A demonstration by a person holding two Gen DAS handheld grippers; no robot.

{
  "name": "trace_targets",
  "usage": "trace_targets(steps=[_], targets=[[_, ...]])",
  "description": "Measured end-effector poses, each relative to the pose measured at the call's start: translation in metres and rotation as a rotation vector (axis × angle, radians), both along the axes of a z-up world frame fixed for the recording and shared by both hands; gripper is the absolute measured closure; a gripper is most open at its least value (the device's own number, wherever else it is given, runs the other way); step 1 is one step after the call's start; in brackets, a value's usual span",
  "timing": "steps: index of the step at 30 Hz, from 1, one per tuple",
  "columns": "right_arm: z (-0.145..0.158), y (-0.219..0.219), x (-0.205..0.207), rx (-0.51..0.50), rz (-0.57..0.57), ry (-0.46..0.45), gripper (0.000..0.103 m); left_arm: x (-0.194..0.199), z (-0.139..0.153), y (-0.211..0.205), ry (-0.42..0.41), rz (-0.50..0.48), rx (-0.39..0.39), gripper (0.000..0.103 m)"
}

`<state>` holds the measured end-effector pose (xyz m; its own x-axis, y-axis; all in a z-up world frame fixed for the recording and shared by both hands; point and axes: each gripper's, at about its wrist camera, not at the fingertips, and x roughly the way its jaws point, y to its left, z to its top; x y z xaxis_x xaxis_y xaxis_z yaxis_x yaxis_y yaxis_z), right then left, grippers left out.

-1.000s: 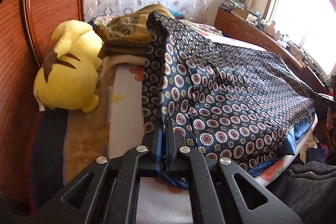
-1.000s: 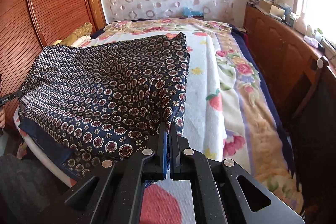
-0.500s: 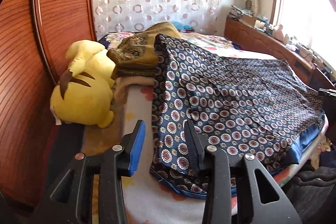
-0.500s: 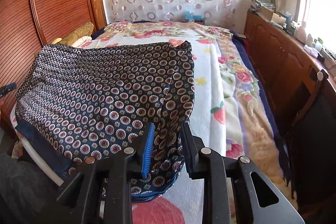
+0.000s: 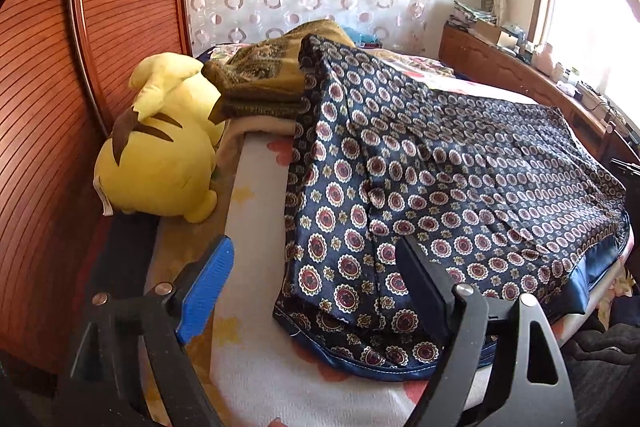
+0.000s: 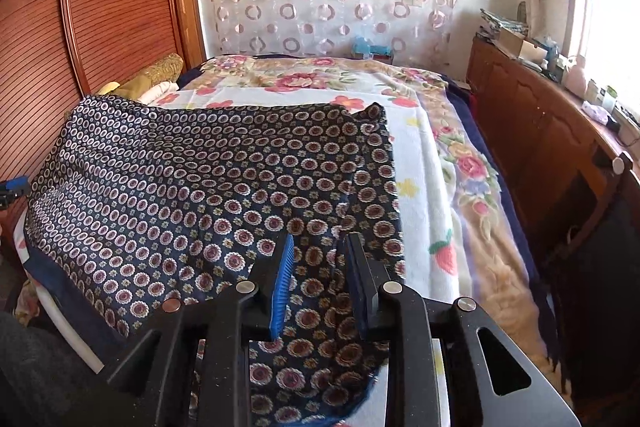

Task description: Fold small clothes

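A navy garment with round medallion print [image 5: 460, 187] lies spread flat across the near end of the bed; it also fills the left of the right wrist view [image 6: 208, 195]. My left gripper [image 5: 312, 267] is wide open and empty, above the garment's near left corner. My right gripper [image 6: 318, 267] is open and empty, just above the garment's near right corner. The tip of the left gripper shows at the far left edge of the right wrist view [image 6: 12, 187].
A yellow plush toy [image 5: 160, 147] and a folded brown-gold blanket [image 5: 272, 75] lie at the bed's left side by the wooden headboard [image 5: 60, 107]. A floral bedspread [image 6: 448, 163] covers the bed. A wooden cabinet [image 6: 540, 131] with clutter runs along the right.
Both grippers were shut on the garment's near corners one second ago. They have opened, let go of the cloth and drawn back; the left has opened wider since half a second ago.
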<state>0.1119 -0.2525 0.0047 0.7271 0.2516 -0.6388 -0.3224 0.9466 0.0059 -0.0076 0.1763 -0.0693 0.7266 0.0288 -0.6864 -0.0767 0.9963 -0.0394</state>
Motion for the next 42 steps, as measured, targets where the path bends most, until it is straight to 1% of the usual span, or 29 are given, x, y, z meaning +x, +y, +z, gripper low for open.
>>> trace_targets(steps=[5,10,15,18,21,24,27,30,32,33,34,35,36,37,38,40,42], targets=[[-0.010,0.012,0.011,-0.012,0.024,0.019,0.076,0.001,-0.007,-0.002,0.020,0.003,0.004,0.020],[0.003,0.000,0.039,-0.012,0.010,0.013,0.076,0.002,-0.012,-0.001,0.030,0.005,-0.001,0.020],[0.014,-0.010,0.088,-0.013,-0.034,0.004,0.076,0.001,-0.017,-0.001,0.035,0.003,-0.016,0.020],[0.015,-0.011,0.123,-0.040,-0.067,0.022,0.076,0.001,-0.019,0.000,0.040,0.005,-0.017,0.020],[0.012,-0.016,0.161,-0.037,-0.092,0.052,0.076,0.001,-0.022,0.002,0.042,0.010,-0.028,0.020],[0.004,-0.010,0.196,-0.009,-0.114,0.098,0.076,0.001,-0.025,0.002,0.052,0.010,-0.035,0.020],[0.000,-0.004,0.219,0.042,-0.098,0.139,0.076,0.001,-0.027,0.002,0.057,0.007,-0.040,0.020],[0.000,-0.002,0.239,0.084,-0.085,0.137,0.076,0.001,-0.028,0.001,0.060,0.006,-0.042,0.020],[-0.002,-0.005,0.246,0.088,-0.088,0.140,0.076,0.001,-0.029,0.001,0.061,0.005,-0.040,0.020],[-0.003,-0.006,0.251,0.095,-0.086,0.148,0.082,0.001,-0.029,0.000,0.060,0.005,-0.040,0.020],[-0.005,-0.009,0.254,0.106,-0.080,0.150,0.094,0.001,-0.029,0.000,0.060,0.005,-0.041,0.020],[-0.004,-0.009,0.255,0.105,-0.077,0.132,0.097,0.000,-0.028,0.000,0.059,0.004,-0.043,0.020],[-0.003,-0.012,0.250,0.086,-0.100,0.101,0.097,0.000,-0.029,0.000,0.059,0.005,-0.043,0.020],[-0.002,-0.015,0.249,0.061,-0.150,0.078,0.097,0.000,-0.029,0.000,0.059,0.005,-0.043,0.020],[-0.002,-0.020,0.249,0.066,-0.187,0.076,0.097,0.000,-0.029,0.000,0.060,0.005,-0.041,0.020],[-0.004,-0.025,0.250,0.065,-0.211,0.081,0.097,0.001,-0.029,-0.001,0.064,0.006,-0.038,0.020],[-0.004,-0.023,0.250,0.046,-0.206,0.079,0.096,0.001,-0.029,-0.001,0.063,0.009,-0.039,0.020]])
